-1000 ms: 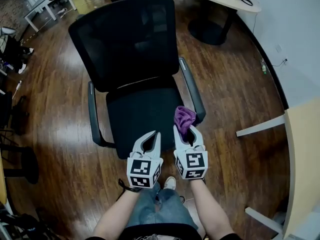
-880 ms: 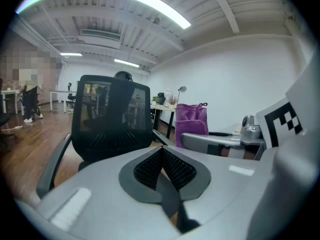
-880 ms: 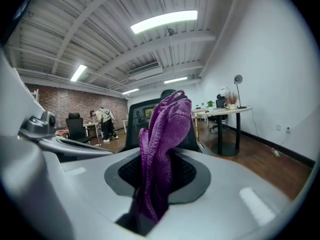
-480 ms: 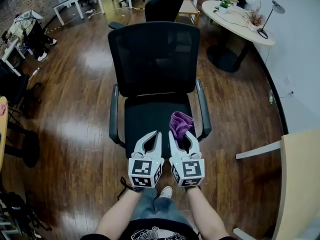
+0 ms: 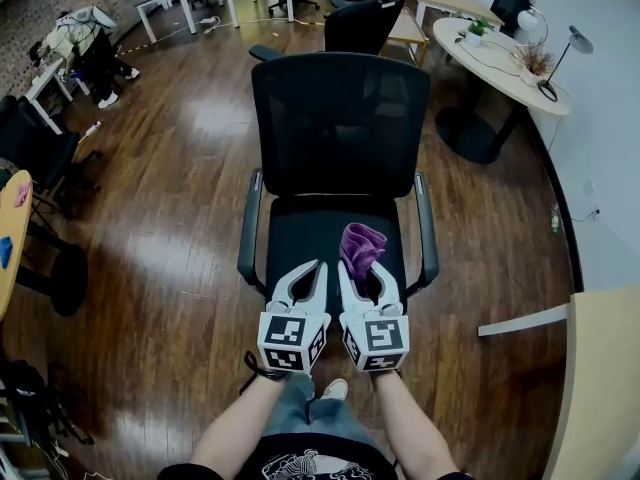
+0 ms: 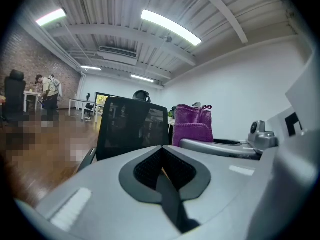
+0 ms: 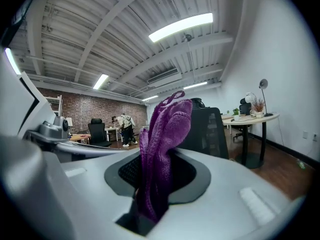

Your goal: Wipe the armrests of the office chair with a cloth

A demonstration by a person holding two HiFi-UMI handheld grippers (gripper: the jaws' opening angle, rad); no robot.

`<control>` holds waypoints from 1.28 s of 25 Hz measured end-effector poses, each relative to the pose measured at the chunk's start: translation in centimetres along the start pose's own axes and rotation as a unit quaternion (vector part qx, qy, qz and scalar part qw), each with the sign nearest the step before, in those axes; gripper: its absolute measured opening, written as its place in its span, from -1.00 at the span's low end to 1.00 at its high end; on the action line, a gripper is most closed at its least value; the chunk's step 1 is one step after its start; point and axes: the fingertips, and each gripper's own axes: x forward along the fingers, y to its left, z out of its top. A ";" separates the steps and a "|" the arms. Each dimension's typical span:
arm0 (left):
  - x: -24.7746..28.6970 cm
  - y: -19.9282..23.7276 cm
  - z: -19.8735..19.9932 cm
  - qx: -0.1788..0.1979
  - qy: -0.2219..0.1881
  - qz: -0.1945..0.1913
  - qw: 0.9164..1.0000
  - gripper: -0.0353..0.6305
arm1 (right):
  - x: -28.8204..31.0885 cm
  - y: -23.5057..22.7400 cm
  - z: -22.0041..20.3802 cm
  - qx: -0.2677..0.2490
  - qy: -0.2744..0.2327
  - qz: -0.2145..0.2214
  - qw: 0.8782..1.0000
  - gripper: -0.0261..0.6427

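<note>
One table point(image 5: 497, 70) beyond chair point(image 5: 335, 133); right gripper point(image 5: 364, 276) clamps cloth point(image 5: 362, 243).

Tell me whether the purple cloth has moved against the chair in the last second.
Yes: the purple cloth has shifted left, away from the right-hand armrest.

Left claw point(image 5: 317, 267) closed empty; right claw point(image 5: 364, 272) pinches cloth point(image 5: 362, 242)
</note>
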 end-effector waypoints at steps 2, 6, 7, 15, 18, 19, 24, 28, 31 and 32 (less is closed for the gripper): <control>-0.3 1.2 0.4 -0.001 0.000 0.006 1.000 -0.88 | 1.2 1.3 0.0 -0.003 0.001 0.019 1.000 -0.63; -0.8 5.2 1.3 -0.008 -0.008 0.037 0.999 -0.88 | 4.7 4.0 0.1 -0.013 0.009 0.061 0.998 -0.63; -0.9 6.5 1.4 -0.012 -0.010 0.046 0.999 -0.88 | 5.7 4.7 0.0 -0.016 0.011 0.071 0.997 -0.63; 1.0 17.5 2.2 -0.030 -0.015 0.088 0.996 -0.88 | 15.5 9.3 -1.4 -0.038 0.038 0.114 0.992 -0.63; 2.3 21.4 2.4 -0.036 -0.010 0.089 0.995 -0.88 | 19.7 10.8 -2.2 -0.042 0.051 0.121 0.990 -0.63; 2.8 22.8 2.4 -0.037 -0.008 0.089 0.995 -0.88 | 21.2 11.2 -2.6 -0.043 0.056 0.123 0.990 -0.63; 5.6 29.1 1.8 -0.038 0.006 0.081 0.996 -0.88 | 28.6 12.7 -5.1 -0.061 0.090 0.126 0.986 -0.63; 8.5 33.3 1.5 -0.040 0.021 0.064 0.997 -0.88 | 34.4 11.9 -7.1 -0.073 0.122 0.110 0.984 -0.63; 10.3 36.1 0.7 -0.040 0.036 0.050 0.997 -0.88 | 38.2 11.0 -8.5 -0.082 0.140 0.093 0.982 -0.63; 10.9 37.0 0.4 -0.042 0.042 0.046 0.997 -0.88 | 39.4 10.7 -9.0 -0.086 0.147 0.090 0.981 -0.63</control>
